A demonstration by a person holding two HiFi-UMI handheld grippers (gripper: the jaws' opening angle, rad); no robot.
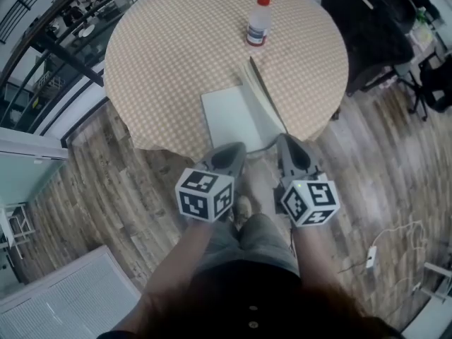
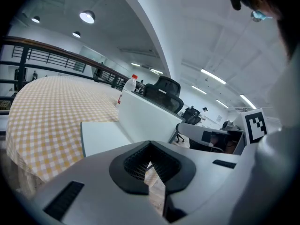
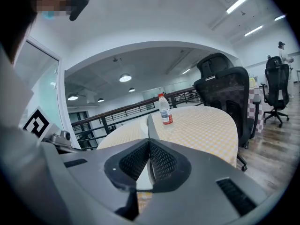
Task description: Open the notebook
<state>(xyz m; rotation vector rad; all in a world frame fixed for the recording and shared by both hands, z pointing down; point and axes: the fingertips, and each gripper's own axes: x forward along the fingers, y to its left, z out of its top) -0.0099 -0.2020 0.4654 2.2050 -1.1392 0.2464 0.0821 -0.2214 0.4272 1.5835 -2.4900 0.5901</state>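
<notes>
The near edge of the notebook (image 1: 236,115) hides behind the left gripper (image 1: 233,150) and the right gripper (image 1: 289,145). The words on the bottle (image 1: 259,21) are too small to read. The far side of the counter (image 1: 162,55) is cut off at the top.

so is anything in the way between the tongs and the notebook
Nothing visible. The notebook lies at the near edge of the table, just ahead of the left tongs and right tongs; the bottle stands beyond it, out of the way.
</notes>
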